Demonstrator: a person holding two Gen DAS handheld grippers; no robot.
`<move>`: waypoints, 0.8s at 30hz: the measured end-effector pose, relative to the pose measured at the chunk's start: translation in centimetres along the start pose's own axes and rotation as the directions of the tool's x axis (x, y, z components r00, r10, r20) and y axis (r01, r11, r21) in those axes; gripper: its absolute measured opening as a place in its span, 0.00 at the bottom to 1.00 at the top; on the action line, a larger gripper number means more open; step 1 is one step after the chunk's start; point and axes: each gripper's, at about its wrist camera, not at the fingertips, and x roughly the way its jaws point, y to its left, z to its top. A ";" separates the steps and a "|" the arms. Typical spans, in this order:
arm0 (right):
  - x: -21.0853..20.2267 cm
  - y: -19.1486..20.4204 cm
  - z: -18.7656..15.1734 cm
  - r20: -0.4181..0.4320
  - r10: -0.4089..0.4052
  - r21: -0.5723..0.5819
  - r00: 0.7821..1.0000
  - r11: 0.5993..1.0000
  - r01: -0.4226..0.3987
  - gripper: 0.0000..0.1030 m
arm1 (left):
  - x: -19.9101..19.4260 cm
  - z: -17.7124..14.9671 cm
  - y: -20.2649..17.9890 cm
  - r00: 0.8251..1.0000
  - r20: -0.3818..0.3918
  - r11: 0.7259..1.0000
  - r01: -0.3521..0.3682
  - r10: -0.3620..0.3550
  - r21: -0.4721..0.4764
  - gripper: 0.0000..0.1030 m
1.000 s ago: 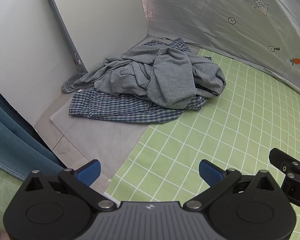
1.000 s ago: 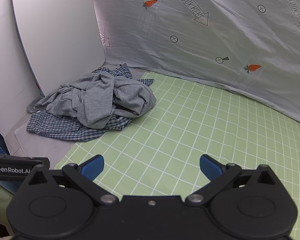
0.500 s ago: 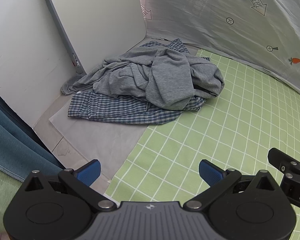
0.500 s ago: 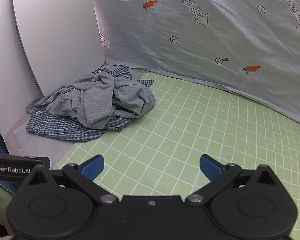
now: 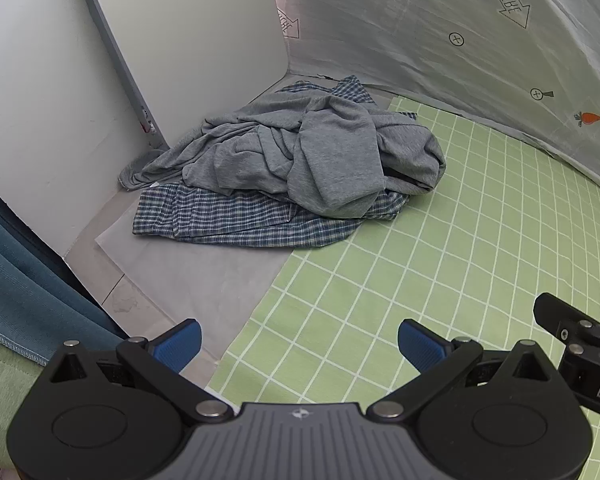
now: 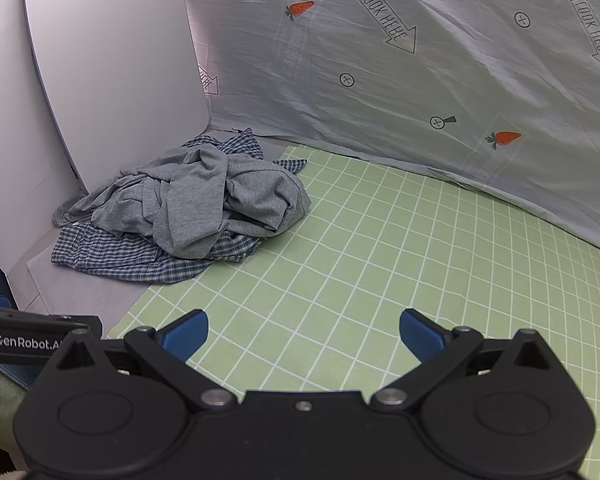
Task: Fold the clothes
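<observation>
two hand-held grippers are hovering over the light green white-gridded cloth [image 6: 380,248]: i am holding my left gripper [image 5: 299,344] and my right gripper [image 6: 303,334] with their blue-tipped fingers spread wide and gripping nothing. well ahead of both, a crumpled grey jersey garment [image 5: 320,156] is lying heaped on a blue-and-white checked shirt [image 5: 244,224], near the white panels [image 6: 112,64] and the pale carrot-printed sheet [image 6: 400,88], partly overlapping the green cloth's far left corner.
</observation>
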 end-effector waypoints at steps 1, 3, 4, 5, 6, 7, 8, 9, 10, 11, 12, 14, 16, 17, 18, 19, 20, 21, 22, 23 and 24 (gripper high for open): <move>0.0 0.0 0.0 -0.002 0.000 0.001 1.000 1.000 0.000 1.00 | 0.0 0.0 0.0 1.000 -0.001 1.000 0.001 -0.001 0.002 1.00; 0.1 0.0 0.0 -0.006 0.000 0.004 1.000 1.000 0.000 1.00 | 0.2 0.0 -0.1 1.000 -0.004 1.000 0.002 -0.002 0.006 1.00; 0.2 0.0 0.0 -0.008 0.000 0.006 1.000 1.000 0.000 1.00 | 0.2 0.0 -0.2 1.000 -0.005 1.000 0.003 -0.003 0.008 1.00; 0.3 -0.1 -0.1 -0.009 0.000 0.008 1.000 1.000 0.000 1.00 | 0.3 0.0 -0.2 1.000 -0.007 1.000 0.003 -0.003 0.009 1.00; 0.4 -0.1 -0.1 -0.011 0.000 0.009 1.000 1.000 0.000 1.00 | 0.4 0.1 -0.2 1.000 -0.009 1.000 0.003 -0.003 0.009 1.00; 0.5 -0.1 -0.1 -0.013 -0.001 0.010 1.000 1.000 0.001 1.00 | 0.6 0.1 -0.2 1.000 -0.012 1.000 0.003 -0.003 0.010 1.00; 0.6 -0.1 -0.1 -0.015 -0.001 0.010 1.000 1.000 0.001 1.00 | 0.8 0.2 -0.2 1.000 -0.015 1.000 0.004 -0.004 0.010 1.00; 0.7 -0.1 -0.1 -0.017 -0.001 0.011 1.000 1.000 0.001 1.00 | 0.9 0.3 -0.2 1.000 -0.019 1.000 0.006 -0.006 0.010 1.00; 0.8 -0.1 -0.1 -0.019 -0.002 0.010 1.000 1.000 0.002 1.00 | 1.1 0.3 -0.2 1.000 -0.022 1.000 0.008 -0.008 0.010 1.00; 1.0 -0.1 -0.1 -0.022 -0.003 0.010 1.000 1.000 0.004 1.00 | 1.3 0.4 -0.2 1.000 -0.026 1.000 0.009 -0.009 0.009 1.00; 1.2 -0.2 0.0 -0.024 -0.005 0.011 1.000 1.000 0.005 1.00 | 1.6 0.6 -0.2 0.999 -0.032 1.000 0.010 -0.010 0.009 1.00; 1.7 -0.3 0.0 -0.031 -0.007 0.016 0.999 1.000 0.007 1.00 | 2.2 0.9 -0.2 0.999 -0.047 1.000 0.011 -0.011 0.010 1.00; 2.5 -0.6 0.3 -0.041 -0.006 0.029 0.999 1.000 0.007 1.00 | 2.9 1.2 -0.4 0.998 -0.067 1.000 0.012 -0.011 0.016 1.00; 2.9 -0.7 0.4 -0.046 -0.006 0.035 0.999 0.999 0.007 1.00 | 3.4 1.4 -0.4 0.997 -0.076 1.000 0.014 -0.013 0.017 1.00; 3.4 -0.8 0.6 -0.052 -0.009 0.040 0.999 0.999 0.011 1.00 | 3.8 1.8 -0.4 0.996 -0.083 1.000 0.016 -0.015 0.015 1.00; 3.9 -1.0 0.9 -0.057 -0.016 0.040 0.998 0.999 0.018 1.00 | 4.2 2.2 -0.3 0.996 -0.089 1.000 0.017 -0.016 0.011 1.00; 4.5 -1.2 1.2 -0.059 -0.025 0.036 0.998 0.999 0.027 1.00 | 4.7 2.5 -0.3 0.995 -0.095 1.000 0.019 -0.018 0.007 1.00; 5.1 -1.3 1.6 -0.059 -0.036 0.028 0.998 0.999 0.037 1.00 | 5.1 2.9 -0.3 0.995 -0.101 1.000 0.020 -0.020 0.003 1.00; 5.8 -1.5 2.0 -0.058 -0.046 0.021 0.997 0.999 0.047 1.00 | 5.7 3.5 -0.2 0.994 -0.108 1.000 0.021 -0.021 -0.005 1.00; 6.4 -1.6 2.4 -0.057 -0.056 0.013 0.997 0.998 0.057 1.00 | 6.4 4.1 0.0 0.993 -0.116 1.000 0.021 -0.022 -0.016 1.00; 7.1 -1.8 2.9 -0.056 -0.062 0.007 0.996 0.998 0.062 1.00 | 7.0 4.6 0.2 0.992 -0.122 0.999 0.020 -0.023 -0.026 1.00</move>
